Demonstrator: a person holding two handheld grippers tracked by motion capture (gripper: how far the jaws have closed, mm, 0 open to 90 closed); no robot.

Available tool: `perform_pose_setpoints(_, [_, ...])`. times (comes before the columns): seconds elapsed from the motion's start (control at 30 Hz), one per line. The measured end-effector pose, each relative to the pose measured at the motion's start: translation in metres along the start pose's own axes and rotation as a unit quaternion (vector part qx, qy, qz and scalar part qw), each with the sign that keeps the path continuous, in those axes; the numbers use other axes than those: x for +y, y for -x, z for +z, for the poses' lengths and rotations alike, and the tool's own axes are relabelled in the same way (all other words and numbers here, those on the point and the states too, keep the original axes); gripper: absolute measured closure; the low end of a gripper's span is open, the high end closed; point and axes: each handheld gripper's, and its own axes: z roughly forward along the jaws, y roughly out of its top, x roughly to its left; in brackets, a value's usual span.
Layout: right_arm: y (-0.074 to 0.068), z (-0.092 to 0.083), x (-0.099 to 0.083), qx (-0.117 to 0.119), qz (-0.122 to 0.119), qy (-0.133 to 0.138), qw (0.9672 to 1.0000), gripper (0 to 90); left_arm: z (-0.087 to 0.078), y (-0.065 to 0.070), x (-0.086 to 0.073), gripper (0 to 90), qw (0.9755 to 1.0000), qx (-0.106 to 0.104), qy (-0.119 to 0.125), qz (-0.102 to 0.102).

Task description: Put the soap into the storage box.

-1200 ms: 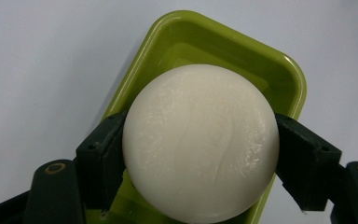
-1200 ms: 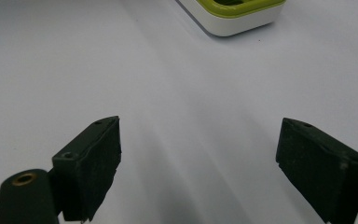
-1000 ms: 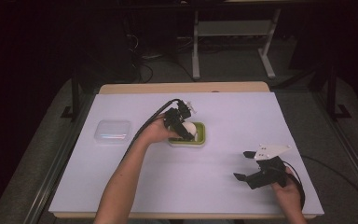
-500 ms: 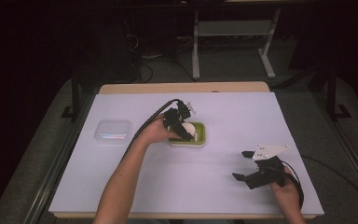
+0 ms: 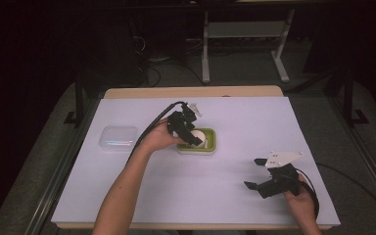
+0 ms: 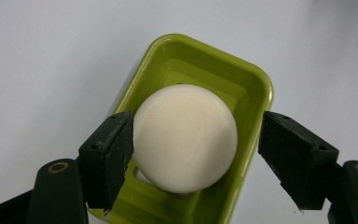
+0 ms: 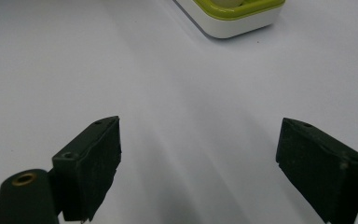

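High view: your left gripper sat over the green tray near table centre, tilted down into it. The pale soap lay inside the tray, part hidden by the jaws. The clear lidded box sat well apart to the tray's left: rounded corners, glossy plastic. The table top was a smooth matte white sheet with a wood edge at the far side. Your right gripper rested low at the near right, grey plate on top, jaws spread, nothing between them.

Versus half a second back: tray, box and right gripper were in the same spots; your left hand had barely shifted, if at all.

Left gripper view: the soap was a smooth matte off-white round bar, slightly domed. It sat in the tray, which is glossy lime plastic, a rounded rectangle with a stepped inner floor. The jaws straddled the soap: left pad touching or just beside it, right pad clear with a visible gap. So released, not clenched.

Right gripper view: the jaws were wide apart over bare white surface, gripping nothing. A tray corner showed at the top, green rim over a white base.

No readable writing or labels anywhere.
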Motion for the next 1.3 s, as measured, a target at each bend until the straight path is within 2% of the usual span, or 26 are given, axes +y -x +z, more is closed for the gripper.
perform_pose_setpoints(0.2, [0.001, 0.000, -0.001, -0.003, 0.000, 0.000, 1.0000, 13.2, -0.011, 0.003, -0.005, 26.4, 1.0000, 0.004, 0.004, 0.006])
perform_pose_setpoints(0.43, [0.000, 0.001, 0.000, -0.003, 0.003, -0.004, 1.0000, 13.2, -0.017, 0.009, -0.009, 26.5, 0.9998, 0.005, 0.019, 0.002])
perform_pose_setpoints(0.47, [0.000, 0.001, 0.000, -0.003, 0.003, -0.004, 1.0000, 13.1, -0.019, 0.009, -0.010, 26.5, 0.9998, 0.005, 0.015, 0.007])
perform_pose_setpoints(1.0, [0.001, 0.002, 0.000, -0.004, 0.007, -0.010, 0.9999, 13.1, -0.027, 0.015, -0.032, 26.5, 0.9997, 0.000, 0.020, -0.011])
perform_pose_setpoints(1.3, [0.002, 0.001, -0.001, -0.005, 0.010, -0.011, 0.9999, 13.1, -0.039, 0.024, -0.040, 28.0, 0.9994, 0.008, 0.032, -0.004])
